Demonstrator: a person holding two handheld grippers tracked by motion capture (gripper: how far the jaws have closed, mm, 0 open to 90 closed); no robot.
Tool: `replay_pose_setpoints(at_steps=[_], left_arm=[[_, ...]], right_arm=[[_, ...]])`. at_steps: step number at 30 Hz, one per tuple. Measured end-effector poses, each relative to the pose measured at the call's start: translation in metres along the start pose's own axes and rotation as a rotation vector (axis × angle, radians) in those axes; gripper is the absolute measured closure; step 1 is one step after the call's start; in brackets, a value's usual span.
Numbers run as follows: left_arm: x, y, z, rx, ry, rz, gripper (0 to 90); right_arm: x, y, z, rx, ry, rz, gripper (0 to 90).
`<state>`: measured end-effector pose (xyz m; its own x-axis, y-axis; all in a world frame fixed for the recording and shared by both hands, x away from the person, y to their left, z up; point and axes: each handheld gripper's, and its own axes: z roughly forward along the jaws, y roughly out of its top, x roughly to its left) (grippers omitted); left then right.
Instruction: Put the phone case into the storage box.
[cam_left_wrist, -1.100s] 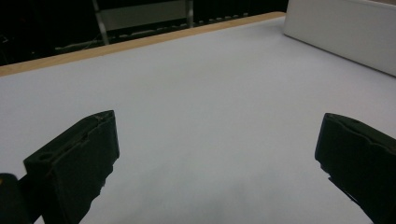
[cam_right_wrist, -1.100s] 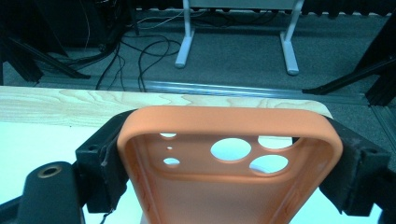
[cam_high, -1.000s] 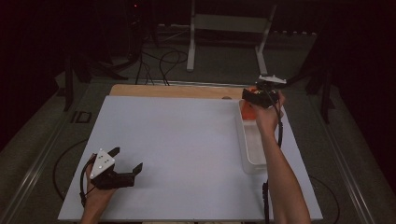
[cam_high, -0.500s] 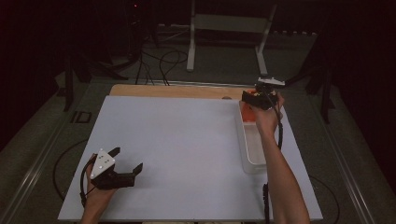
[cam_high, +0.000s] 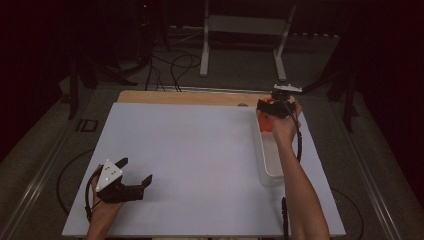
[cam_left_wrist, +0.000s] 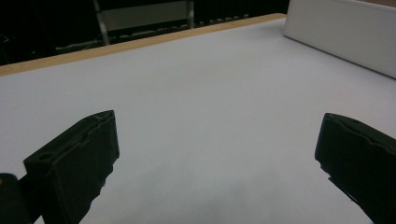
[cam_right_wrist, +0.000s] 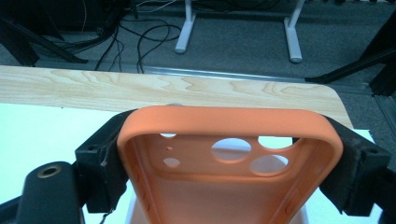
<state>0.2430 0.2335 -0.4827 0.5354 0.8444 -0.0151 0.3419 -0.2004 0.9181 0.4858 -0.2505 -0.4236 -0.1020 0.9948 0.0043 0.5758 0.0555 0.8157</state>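
Right gripper (cam_right_wrist: 231, 154): in the right gripper view its two black jaws are pinching an orange phone case (cam_right_wrist: 224, 163) by its long side walls, one jaw pressing on each side; in the high view it (cam_high: 276, 106) is sitting at the upper right of the frame, above the far end of the tray.

Phone case, place: it is hanging between the right jaws in the lower middle of the right gripper view; in the high view a bit of orange (cam_high: 266, 122) is showing just under the gripper.

Phone case, long axis: it is running away from the camera, along the jaws; the end with the camera cut-outs is pointing toward the top of the frame, at the wooden strip (cam_right_wrist: 140, 88); the hollow inner face is turning up toward the camera.

Phone case, material and shape: it is looking like soft matt rubber; rounded corners, a raised lip all round; two large round holes and some smaller ones are piercing the back near the far end.

Left gripper (cam_left_wrist: 219, 154): its jaws are standing wide apart, gripping nothing; in the high view it (cam_high: 135, 172) is resting at the lower left.

Tray (cam_high: 265, 160): a long white shallow box, smooth; it is lying along the right edge of the mat.

Mat (cam_high: 190, 150): a flat pale sheet covering the table; plain, matt.
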Motion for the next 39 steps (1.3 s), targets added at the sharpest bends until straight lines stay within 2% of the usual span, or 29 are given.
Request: replay_pose_setpoints(at_steps=[13,23,27,34,39], left_arm=[[0.002,0.000,-0.002,-0.004,0.004,-0.005,0.4],[0.002,0.000,-0.003,-0.006,0.004,-0.008,0.4],[0.003,-0.001,-0.004,-0.010,0.007,-0.013,0.4],[0.004,-0.001,-0.004,-0.010,0.009,-0.016,0.4],[0.004,-0.001,-0.004,-0.011,0.010,-0.017,0.4]], right_arm=[[0.001,-0.005,0.011,0.032,-0.004,0.007,15.5],[-0.002,-0.005,0.015,0.018,-0.008,0.033,15.2],[-0.001,-0.004,0.017,0.016,-0.008,0.026,14.8],[-0.004,-0.004,0.018,0.002,0.029,0.074,7.1],[-0.002,-0.002,0.016,-0.016,0.031,0.058,7.1]])
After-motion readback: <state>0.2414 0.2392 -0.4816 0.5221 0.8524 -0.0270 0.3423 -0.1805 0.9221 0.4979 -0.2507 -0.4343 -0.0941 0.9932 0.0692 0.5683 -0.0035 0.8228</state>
